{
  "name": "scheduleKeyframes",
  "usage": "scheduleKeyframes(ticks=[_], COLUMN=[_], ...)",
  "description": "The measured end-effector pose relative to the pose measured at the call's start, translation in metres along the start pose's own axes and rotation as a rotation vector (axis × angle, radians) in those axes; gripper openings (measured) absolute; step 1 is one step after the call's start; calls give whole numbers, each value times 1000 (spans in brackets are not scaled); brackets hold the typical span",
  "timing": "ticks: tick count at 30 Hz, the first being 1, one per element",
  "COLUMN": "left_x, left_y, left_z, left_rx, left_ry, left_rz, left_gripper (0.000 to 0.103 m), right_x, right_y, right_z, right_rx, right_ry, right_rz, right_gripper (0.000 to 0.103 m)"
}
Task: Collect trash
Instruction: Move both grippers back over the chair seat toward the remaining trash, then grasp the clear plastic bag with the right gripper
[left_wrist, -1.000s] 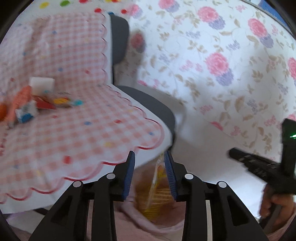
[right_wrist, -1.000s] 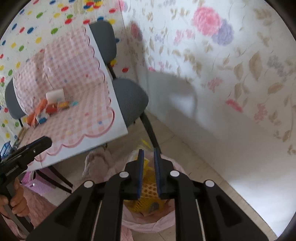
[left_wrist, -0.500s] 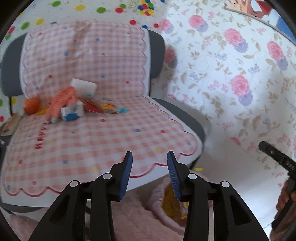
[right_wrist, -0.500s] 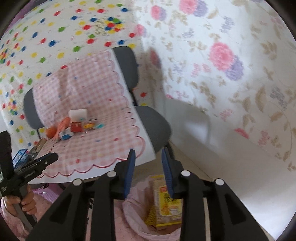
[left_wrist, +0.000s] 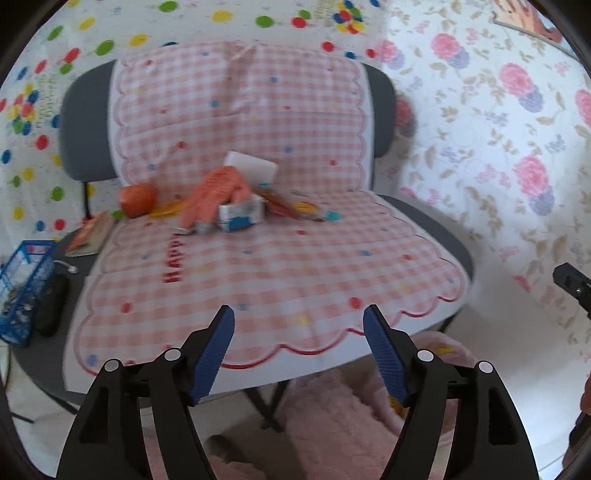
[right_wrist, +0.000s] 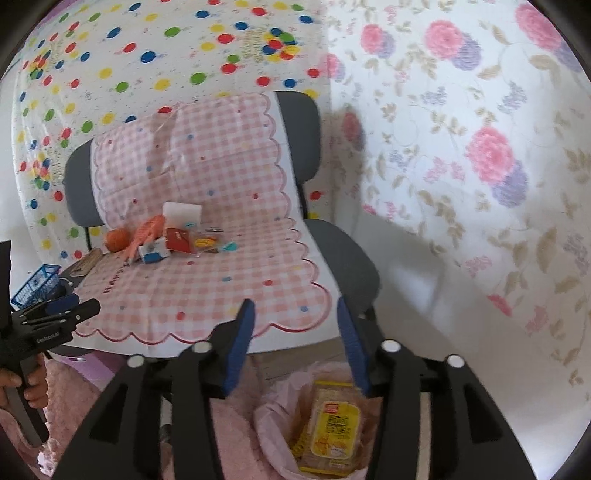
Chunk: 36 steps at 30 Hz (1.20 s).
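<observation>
A heap of trash lies at the back of a chair seat covered by a pink checked cloth (left_wrist: 280, 266): an orange wrapper (left_wrist: 218, 195), a small white and blue carton (left_wrist: 242, 216), a white box (left_wrist: 253, 168), red and yellow wrappers (right_wrist: 184, 240). My left gripper (left_wrist: 298, 325) hovers in front of the seat's near edge, jaws opening, nothing between them. My right gripper (right_wrist: 293, 317) hangs above a pink bag-lined bin (right_wrist: 280, 417) that holds a yellow packet (right_wrist: 332, 421); its jaws are opening and empty. The left gripper (right_wrist: 74, 306) also shows at the left of the right wrist view.
An orange ball (left_wrist: 136, 199) rests left of the heap. A blue wire basket (left_wrist: 22, 284) and a book (left_wrist: 90, 234) sit on a second chair at the left. A flowered cloth covers the wall at the right (right_wrist: 480, 166). A pink fluffy rug (left_wrist: 332, 435) covers the floor.
Both grippers have swung up and left from the bin toward the chair, and both sets of jaws have widened. The yellow packet now lies in the bin.
</observation>
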<state>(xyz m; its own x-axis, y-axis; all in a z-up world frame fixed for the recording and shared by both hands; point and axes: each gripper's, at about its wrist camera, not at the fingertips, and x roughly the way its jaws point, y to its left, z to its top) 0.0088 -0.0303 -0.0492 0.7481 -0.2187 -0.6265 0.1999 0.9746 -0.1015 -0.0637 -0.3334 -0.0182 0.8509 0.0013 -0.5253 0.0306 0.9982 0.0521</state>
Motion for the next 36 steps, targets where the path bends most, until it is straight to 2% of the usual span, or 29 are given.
scheduleKeyframes(ticks=[2,10,11,13,14,25,36], left_x=[-2,-10,-10,-7,-4,37,95], left_y=[15,67,72,86,89,118,140], left_z=[1,12,12,15,16,44,68], left_rx=[-24,-98,-108,-134,-142,-173,-187], left_ry=[0,-9,-8,-3,2,34,66], left_rz=[29,149,155,171,177,209,210], left_gripper=[79,80,80,80,81,82,82], right_x=[10,51,55,64,68,150,287], right_y=[7,58,64,75,79,114,164], right_z=[6,26,28,33,35,63,79], right_rx=[9,-72,-82,-106,-117,-178,-302], right_ry=[13,41,43,45,43,92,229], right_rz=[47,175,183,185,182,204,166], right_gripper=[50,50,54,66,66,66,66])
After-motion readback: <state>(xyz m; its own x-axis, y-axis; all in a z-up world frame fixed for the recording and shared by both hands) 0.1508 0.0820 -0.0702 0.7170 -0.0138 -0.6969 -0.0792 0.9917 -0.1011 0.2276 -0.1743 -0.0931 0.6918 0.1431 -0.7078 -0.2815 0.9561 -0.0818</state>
